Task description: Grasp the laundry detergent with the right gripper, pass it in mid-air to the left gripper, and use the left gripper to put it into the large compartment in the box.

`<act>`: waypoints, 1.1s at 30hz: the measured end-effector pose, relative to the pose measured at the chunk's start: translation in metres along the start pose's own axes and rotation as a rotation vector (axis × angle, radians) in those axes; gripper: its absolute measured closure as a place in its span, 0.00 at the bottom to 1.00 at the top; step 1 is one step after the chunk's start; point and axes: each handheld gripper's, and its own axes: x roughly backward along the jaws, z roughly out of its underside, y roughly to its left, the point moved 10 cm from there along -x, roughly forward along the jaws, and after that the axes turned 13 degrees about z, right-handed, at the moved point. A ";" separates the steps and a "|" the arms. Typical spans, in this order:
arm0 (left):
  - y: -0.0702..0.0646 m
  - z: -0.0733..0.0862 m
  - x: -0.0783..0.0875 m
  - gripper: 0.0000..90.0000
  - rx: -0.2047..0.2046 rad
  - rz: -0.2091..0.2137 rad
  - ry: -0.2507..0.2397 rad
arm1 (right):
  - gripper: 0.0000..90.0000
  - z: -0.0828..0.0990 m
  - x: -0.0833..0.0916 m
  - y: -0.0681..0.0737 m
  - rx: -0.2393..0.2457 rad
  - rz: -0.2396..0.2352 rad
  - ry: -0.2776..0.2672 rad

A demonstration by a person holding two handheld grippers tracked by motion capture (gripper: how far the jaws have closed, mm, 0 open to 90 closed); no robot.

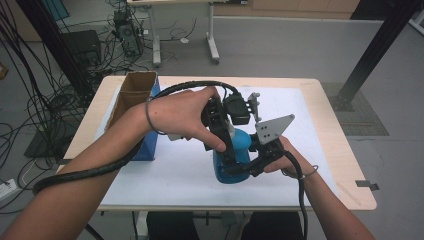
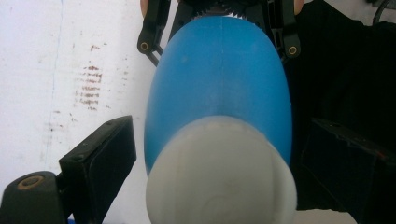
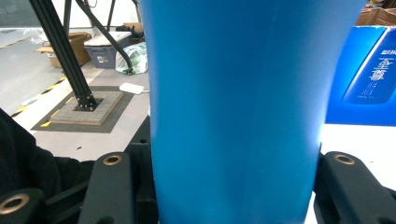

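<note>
Two claws are on the blue bottle (image 1: 235, 160): the right gripper (image 1: 255, 162) is clamped round its body, the left gripper (image 2: 205, 154) is spread apart beside its white cap (image 2: 219, 172), likely twisted next.

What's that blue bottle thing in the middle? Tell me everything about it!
The blue bottle looks like smooth matte plastic, with a rounded body and a white cap on top. It stands upright on the white mat in the middle of the table. The right gripper is clamped around its lower body, jaws pressing both sides. The left gripper comes from above, its jaws open on either side of the cap, apart from it. No label is visible on it.
</note>
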 end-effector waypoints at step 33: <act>-0.002 -0.001 0.000 0.12 -0.012 0.000 0.015 | 0.49 -0.002 -0.001 0.002 0.003 -0.010 -0.003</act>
